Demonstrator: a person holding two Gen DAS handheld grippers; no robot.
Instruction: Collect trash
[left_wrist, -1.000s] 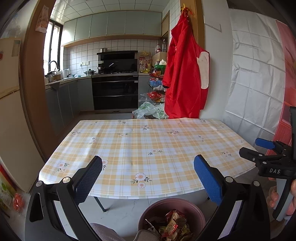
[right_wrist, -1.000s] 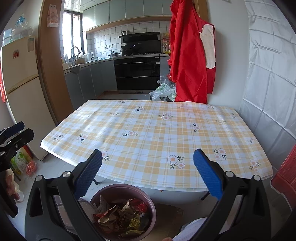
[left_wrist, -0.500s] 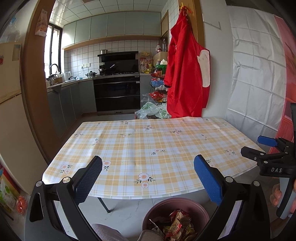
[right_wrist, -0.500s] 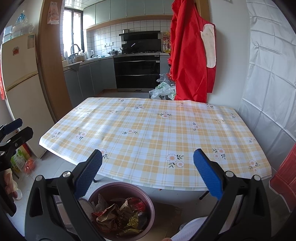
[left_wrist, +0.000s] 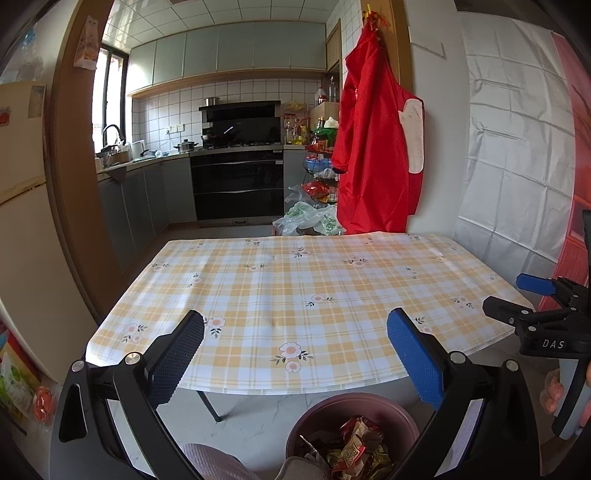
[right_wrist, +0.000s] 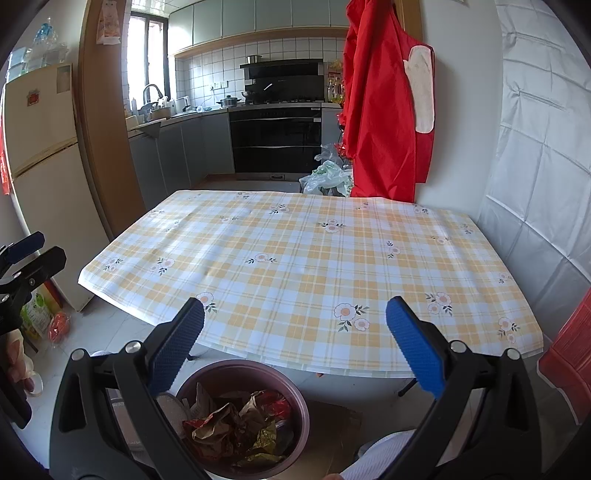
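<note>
Two tools are hanging over the near edge of the bench (left_wrist: 295, 280), and I am holding both with their blue pads spread wide and gripping nothing. Going from the left, my left tool (left_wrist: 295, 354) is pointing across the yellow checked cloth toward the kitchen, its fingers (left_wrist: 177, 354) apart. In the right wrist view this same tool (right_wrist: 27, 254) is showing at the left margin, beside the fridge (right_wrist: 44, 177). Below the bench edge, on the floor, the purple bin (right_wrist: 295, 402) is sitting between the two tools, and the trash (right_wrist: 236, 432) is lying crumpled inside it: red, brown and gold wrappers. In the left wrist view the bin (left_wrist: 328, 410) is appearing low and right of centre. Further right, my right tool (right_wrist: 295, 350) is hovering above the cloth's front edge, and in the left wrist view it (left_wrist: 517, 299) is jutting in at the right margin. Behind the bench, a red garment (right_wrist: 384, 110) is hanging on the wall.
</note>
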